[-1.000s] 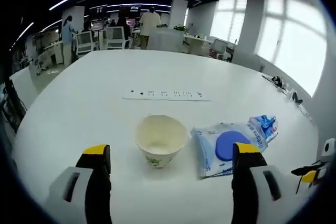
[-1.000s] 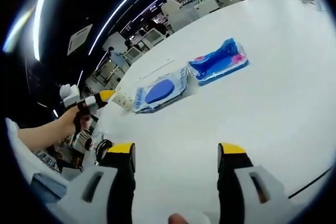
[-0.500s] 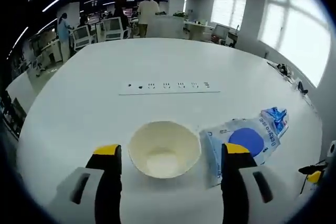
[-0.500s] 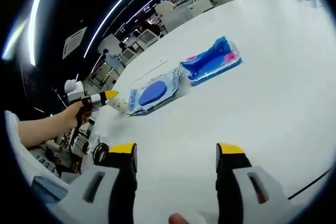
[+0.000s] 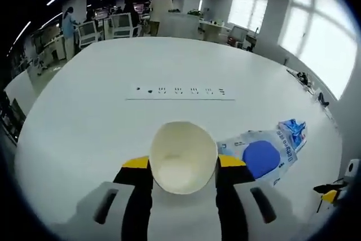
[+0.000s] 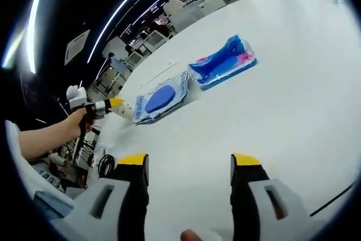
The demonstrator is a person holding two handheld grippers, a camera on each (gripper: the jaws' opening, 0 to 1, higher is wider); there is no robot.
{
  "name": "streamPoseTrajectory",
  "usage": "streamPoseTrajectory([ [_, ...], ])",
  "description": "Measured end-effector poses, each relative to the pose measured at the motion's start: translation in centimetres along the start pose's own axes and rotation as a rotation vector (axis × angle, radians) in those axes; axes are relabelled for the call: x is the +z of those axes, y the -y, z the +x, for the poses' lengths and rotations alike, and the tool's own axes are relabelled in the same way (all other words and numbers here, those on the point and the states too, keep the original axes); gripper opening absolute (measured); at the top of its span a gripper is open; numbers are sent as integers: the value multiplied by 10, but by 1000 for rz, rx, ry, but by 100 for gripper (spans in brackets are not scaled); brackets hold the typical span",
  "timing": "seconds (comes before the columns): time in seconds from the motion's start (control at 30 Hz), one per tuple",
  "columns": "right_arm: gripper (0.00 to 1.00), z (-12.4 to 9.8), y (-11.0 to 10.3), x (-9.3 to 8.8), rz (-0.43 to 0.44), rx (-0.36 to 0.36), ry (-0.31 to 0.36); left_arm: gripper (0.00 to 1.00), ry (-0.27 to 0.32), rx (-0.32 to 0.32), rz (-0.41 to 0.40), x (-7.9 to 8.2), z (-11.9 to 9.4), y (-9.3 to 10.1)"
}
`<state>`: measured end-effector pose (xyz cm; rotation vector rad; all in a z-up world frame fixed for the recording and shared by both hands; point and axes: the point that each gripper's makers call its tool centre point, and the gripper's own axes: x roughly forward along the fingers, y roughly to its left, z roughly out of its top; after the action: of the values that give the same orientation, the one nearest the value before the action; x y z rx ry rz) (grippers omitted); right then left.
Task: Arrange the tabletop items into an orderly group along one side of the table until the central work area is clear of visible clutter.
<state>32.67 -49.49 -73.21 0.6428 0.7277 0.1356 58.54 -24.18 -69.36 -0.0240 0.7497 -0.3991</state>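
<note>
Where the left gripper view looks along its own jaws, left gripper (image 5: 184, 169) closed in on paper bowl (image 5: 183, 156): yellow-tipped jaws pressed against bowl wall at 9 and 3 o'clock, bowl mouth facing camera, bowl interior bare and cream-coloured. Bowl positioned low-centre over white table (image 5: 101, 105). Just beside bowl at 3 o'clock: clear packet with blue disc (image 5: 260, 153), lying flat on table, near edge touching or tucked behind right-hand jaw; cannot tell which. Recessed socket strip (image 5: 180, 91) set into table surface at 12 o'clock from bowl, well apart. At 4 o'clock near frame edge: small part of other gripper, yellow-tipped.

Along the right gripper view: right gripper (image 6: 189, 167) with jaws spread wide apart, nothing between them, hovering above bare table surface (image 6: 293, 83). At 10 o'clock: hand (image 6: 78, 121) carrying left gripper (image 6: 113, 104), yellow tip against bowl (image 6: 127, 109), seen small and partly hidden. Packet with blue disc (image 6: 162, 97) just beside bowl, toward 1 o'clock from it. Blue and pink packet (image 6: 222, 64) next in line, its near end touching or overlapping first packet's far end. Both packets flat on table.
</note>
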Motion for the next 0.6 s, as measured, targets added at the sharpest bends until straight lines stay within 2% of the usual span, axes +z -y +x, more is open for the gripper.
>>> streamPoseTrajectory([
  [0.1, 57, 1, 0, -1, 8, 2, -2, 42, 26, -16, -5, 9, -5, 7],
  [0.23, 57, 3, -1, -1, 6, 7, -1, 42, 29, -32, 10, 11, -9, 18],
  [0.37, 57, 3, -4, 1, 4, 16, 5, 42, 14, -58, 31, 5, -4, 31],
  [0.6, 57, 2, -3, 2, 13, 18, 14, 42, -21, -72, 32, -6, 1, 40],
])
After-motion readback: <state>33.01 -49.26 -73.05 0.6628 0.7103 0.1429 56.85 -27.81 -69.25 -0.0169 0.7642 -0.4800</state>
